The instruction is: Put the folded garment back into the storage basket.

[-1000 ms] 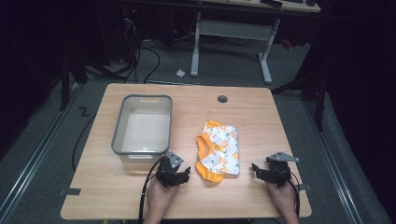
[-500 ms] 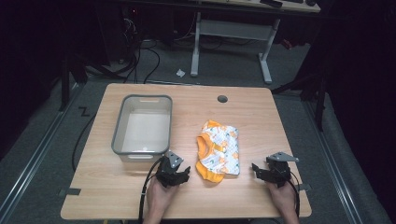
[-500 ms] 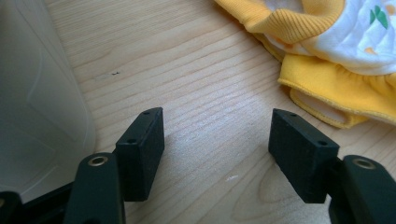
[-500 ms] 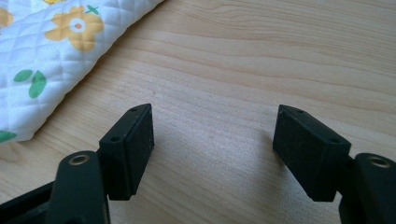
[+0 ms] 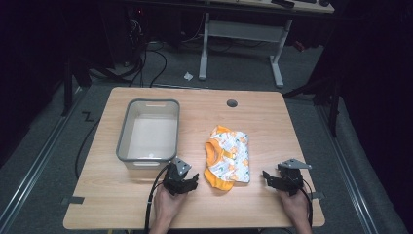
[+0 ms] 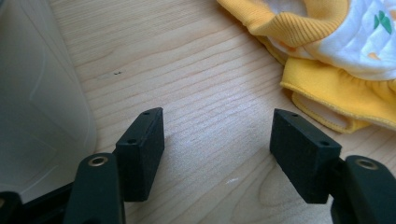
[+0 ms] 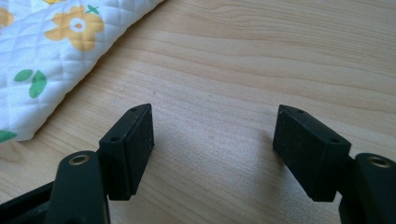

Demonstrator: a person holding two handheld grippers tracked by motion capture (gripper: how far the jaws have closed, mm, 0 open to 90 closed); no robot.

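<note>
Evidently poised to start, each hand-held gripper, left (image 5: 187,181) and right (image 5: 272,178), rests wide open and empty near the worktop's (image 5: 263,122) front edge, flanking the folded garment (image 5: 229,158).

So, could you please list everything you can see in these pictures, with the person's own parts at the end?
table: one, light wood, centre of the high view.
bin: one, grey-rimmed translucent plastic, nothing inside it, left half of the table.
garment: one, folded, orange and yellow trim with white flower-print quilting, right of the bin.
cable hole: one, dark, near the table's far edge.
desk frame: one, white-legged, on the floor behind the table.
left hand-held gripper: one, black, open, near edge, between bin and garment.
right hand-held gripper: one, black, open, right of the garment.
hands: two, at the near edge, each holding a gripper.
</note>
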